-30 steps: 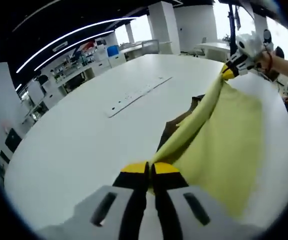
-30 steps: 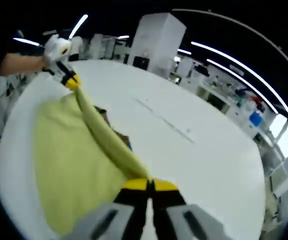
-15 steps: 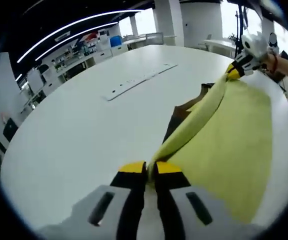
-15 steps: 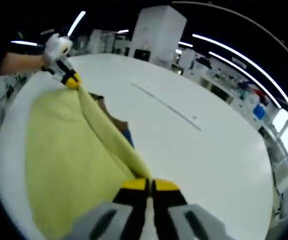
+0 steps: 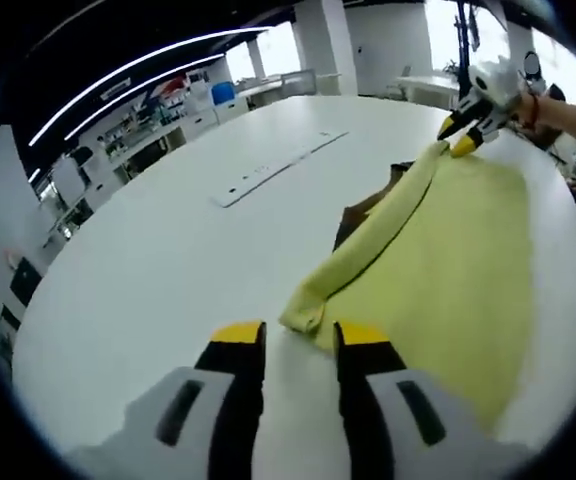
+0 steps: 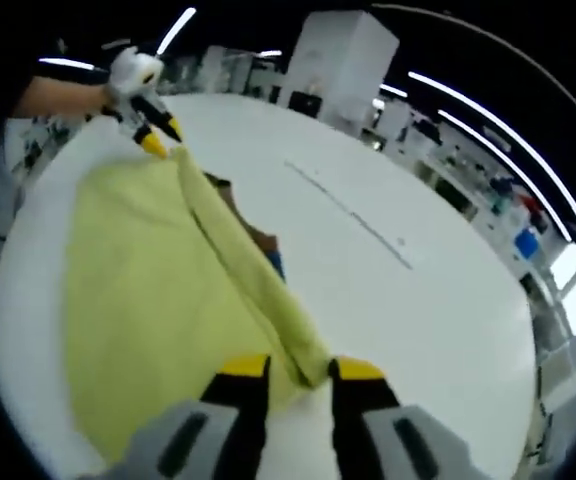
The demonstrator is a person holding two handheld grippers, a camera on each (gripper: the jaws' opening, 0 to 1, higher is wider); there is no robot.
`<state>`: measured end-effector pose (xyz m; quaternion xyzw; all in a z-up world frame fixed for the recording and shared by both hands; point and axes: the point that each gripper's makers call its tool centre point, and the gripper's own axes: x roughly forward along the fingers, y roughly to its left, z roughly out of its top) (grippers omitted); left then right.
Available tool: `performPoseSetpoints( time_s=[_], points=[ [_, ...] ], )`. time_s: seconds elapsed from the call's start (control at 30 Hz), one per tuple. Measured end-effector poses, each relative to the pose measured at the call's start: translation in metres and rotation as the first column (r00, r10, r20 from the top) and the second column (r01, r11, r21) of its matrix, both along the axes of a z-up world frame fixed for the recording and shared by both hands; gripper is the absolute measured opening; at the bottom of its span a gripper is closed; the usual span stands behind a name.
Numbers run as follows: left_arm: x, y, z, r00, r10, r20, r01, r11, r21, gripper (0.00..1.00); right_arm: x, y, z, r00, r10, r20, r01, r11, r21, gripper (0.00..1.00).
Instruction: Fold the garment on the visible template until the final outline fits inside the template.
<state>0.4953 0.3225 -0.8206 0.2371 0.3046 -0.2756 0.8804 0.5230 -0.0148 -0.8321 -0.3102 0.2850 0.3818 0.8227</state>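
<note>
A big white table [image 5: 148, 270] takes up most of the room here, and it has lots of bare space from 9 o'clock up to 12 o'clock in the left gripper view. In the right gripper view the bare space runs from 12 o'clock round to 4 o'clock. The yellow garment [image 5: 458, 270] lies flat on the table, near the table's edge, from 1 o'clock down to 5 o'clock in the left gripper view. Its long folded edge [image 5: 373, 240] is rolled up thick and runs in a line from one gripper to the other. A brown template [image 5: 360, 212] peeks out from under that edge at about 1 o'clock, and most of it is hidden by the cloth. A thin grey strip [image 5: 278, 180] lies on the table at 12 o'clock, well apart from the garment. The left gripper [image 5: 298, 345] has its jaws spread apart and holds nothing; the corner of the garment lies just in front of its yellow tips. The right gripper [image 6: 300, 372] is spread apart too, and the other end of the rolled edge lies between its tips, loose. In the right gripper view the left gripper sits at 11 o'clock with a hand [image 6: 133, 72] holding it.
</note>
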Motion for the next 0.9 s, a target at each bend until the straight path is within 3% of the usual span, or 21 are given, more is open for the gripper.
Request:
performPoseSetpoints(
  time_s=[0.13,0.2,0.23,0.3,0.33,0.37,0.43,0.63,0.8,0.9],
  points=[
    [0.007,-0.003,-0.009,1.0,-0.02,0.012,0.02,0.999,0.026,0.24,0.003,-0.005,-0.004,0.999,0.018,0.041,-0.015,0.998,-0.066,0.16],
    [0.01,-0.003,-0.012,0.999,-0.031,0.03,0.029,0.997,0.075,0.21,0.005,-0.004,-0.008,0.999,0.007,0.036,-0.005,0.998,-0.057,0.14],
    [0.013,-0.005,-0.009,0.999,-0.024,0.046,0.021,0.998,0.06,0.19,0.005,-0.004,-0.007,0.999,-0.001,0.035,0.003,0.999,-0.048,0.13],
    [0.014,0.0,-0.014,1.0,0.005,0.027,-0.007,0.998,0.055,0.18,0.01,-0.005,-0.006,0.998,-0.023,0.052,0.025,0.999,-0.042,0.12],
    [0.015,0.001,-0.015,0.999,0.01,0.04,-0.012,0.997,0.071,0.18,0.012,-0.005,-0.006,0.998,-0.031,0.052,0.033,0.999,-0.035,0.12],
    [0.019,0.006,-0.015,0.997,0.007,0.071,-0.016,0.992,0.126,0.17,0.013,-0.005,-0.006,0.998,-0.039,0.051,0.041,0.999,-0.029,0.12],
    [0.023,0.0,-0.015,0.997,0.006,0.08,-0.016,0.993,0.121,0.15,0.017,-0.006,-0.007,0.997,-0.061,0.054,0.062,0.998,-0.018,0.1],
    [0.031,0.005,-0.016,0.993,0.078,0.09,-0.084,0.994,0.068,0.11,0.029,-0.011,-0.005,0.988,-0.138,0.062,0.137,0.99,0.03,0.07],
    [0.04,0.012,-0.006,0.971,0.219,0.091,-0.215,0.975,-0.052,0.16,0.043,-0.019,0.013,0.962,-0.267,0.054,0.256,0.954,0.156,0.11],
    [0.043,0.015,0.001,0.956,0.283,0.081,-0.272,0.954,-0.128,0.18,0.051,-0.023,0.02,0.959,-0.278,0.056,0.265,0.949,0.169,0.13]
  ],
)
